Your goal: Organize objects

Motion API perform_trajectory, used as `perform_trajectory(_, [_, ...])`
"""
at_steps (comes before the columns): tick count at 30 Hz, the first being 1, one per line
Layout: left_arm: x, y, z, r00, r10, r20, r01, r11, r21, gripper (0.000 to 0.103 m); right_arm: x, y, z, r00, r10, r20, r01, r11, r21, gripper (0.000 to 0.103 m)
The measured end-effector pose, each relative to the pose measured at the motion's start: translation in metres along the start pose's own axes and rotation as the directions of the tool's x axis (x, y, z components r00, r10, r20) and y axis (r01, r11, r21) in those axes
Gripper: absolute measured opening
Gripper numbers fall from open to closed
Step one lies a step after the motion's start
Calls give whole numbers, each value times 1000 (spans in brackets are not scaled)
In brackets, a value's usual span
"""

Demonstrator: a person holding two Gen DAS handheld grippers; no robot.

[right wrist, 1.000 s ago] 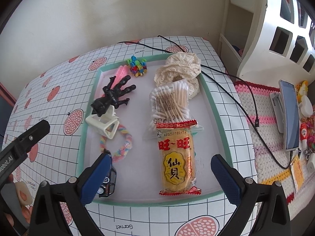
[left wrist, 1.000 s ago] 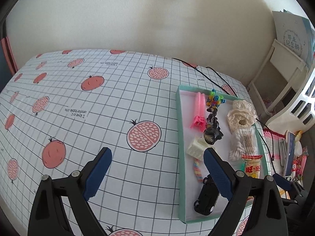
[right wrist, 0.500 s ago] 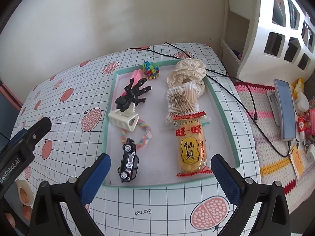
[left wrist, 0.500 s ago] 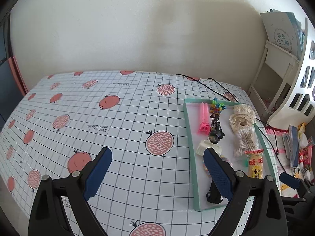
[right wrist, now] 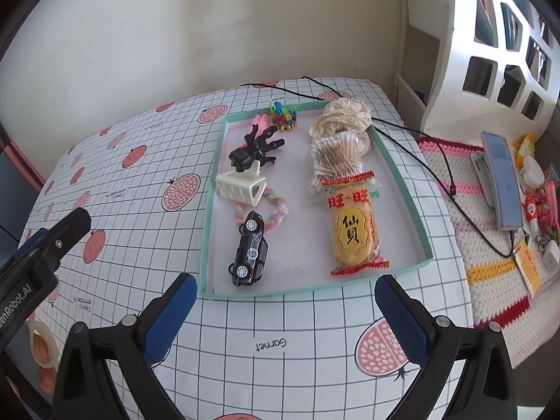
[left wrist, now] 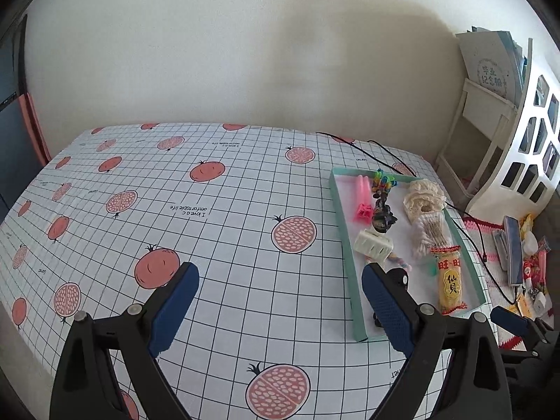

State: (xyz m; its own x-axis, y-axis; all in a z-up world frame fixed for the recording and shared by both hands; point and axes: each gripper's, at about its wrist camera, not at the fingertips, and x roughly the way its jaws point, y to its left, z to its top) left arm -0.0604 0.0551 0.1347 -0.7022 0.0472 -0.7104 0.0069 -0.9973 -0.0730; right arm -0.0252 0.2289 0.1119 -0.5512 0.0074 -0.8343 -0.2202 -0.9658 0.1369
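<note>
While both grippers' ribbed blue jaws gape empty: glossy black toy car [right wrist: 249,250], crinkly snack packet [right wrist: 353,224], shallow mint-rimmed tray [right wrist: 406,189].

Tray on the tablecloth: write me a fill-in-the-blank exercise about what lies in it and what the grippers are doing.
1. The toy car in the tray is coloured ____.
2. The snack packet partly overlaps the bag of cotton ____.
3. The right gripper has its fingers ____ and holds nothing.
4. The white hair claw lies on a pastel braided ____.

Missing words: black; swabs; open; loop
</note>
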Motion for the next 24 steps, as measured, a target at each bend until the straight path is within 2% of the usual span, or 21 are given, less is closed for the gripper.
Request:
perform_trajectory(6, [1,4,-26,1000,7,-18,-7,1000,14,95,3,-2,-23,1000,-4,-3,4,1000,29,103])
perform_trajectory(12, [9,15,-56,999,13,-48,-13,1000,7,95,13,-1,-47,999,-38,-9,38,999,10,103])
perform_trajectory(20, [29,24,-91,992,22,-122,-23,1000,-9,95,33,-8,-74,997,-64,-47,64,998,16,103])
perform_trajectory(24, [41,28,-105,986,51,-160,-51,999,5,95,43,-10,-86,993,-95,-65,95,995,-2,103])
